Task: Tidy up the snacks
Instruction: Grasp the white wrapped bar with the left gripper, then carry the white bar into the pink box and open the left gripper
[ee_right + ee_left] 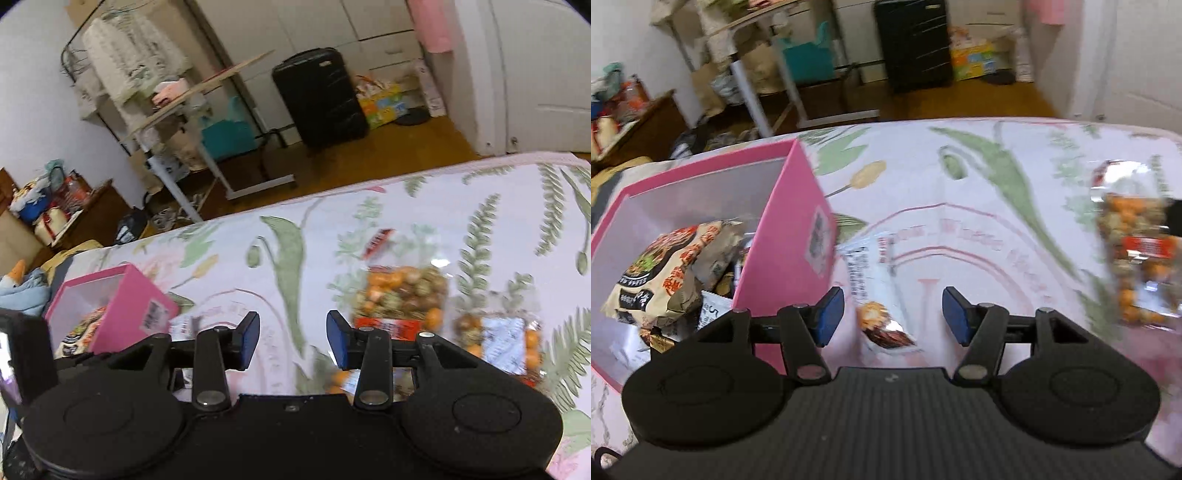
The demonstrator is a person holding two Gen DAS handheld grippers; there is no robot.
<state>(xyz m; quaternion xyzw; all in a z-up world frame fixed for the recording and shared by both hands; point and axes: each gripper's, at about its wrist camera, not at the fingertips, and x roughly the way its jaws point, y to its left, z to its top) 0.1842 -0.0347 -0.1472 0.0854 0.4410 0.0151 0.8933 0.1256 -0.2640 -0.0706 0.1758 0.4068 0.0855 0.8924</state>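
A pink box [798, 221] stands on the floral bedspread [960, 177] at the left, with several snack packets [665, 269] inside. My left gripper [893, 315] is open above a white snack bar packet [875, 291] that lies flat beside the box, between the blue pads but untouched. A clear bag of orange and green snacks [1137, 258] lies at the right. In the right wrist view my right gripper [292, 341] is open over bare bedspread, with one clear snack bag [400, 299] just beyond its right finger and another [502, 339] further right. The pink box [125, 306] sits at the left.
The bed's far edge [332, 188] drops to a wooden floor. Beyond stand a black suitcase [321, 96], a white folding table [192, 110] with clutter beneath, and a white door [546, 74]. A black device [26, 354] is at the left edge.
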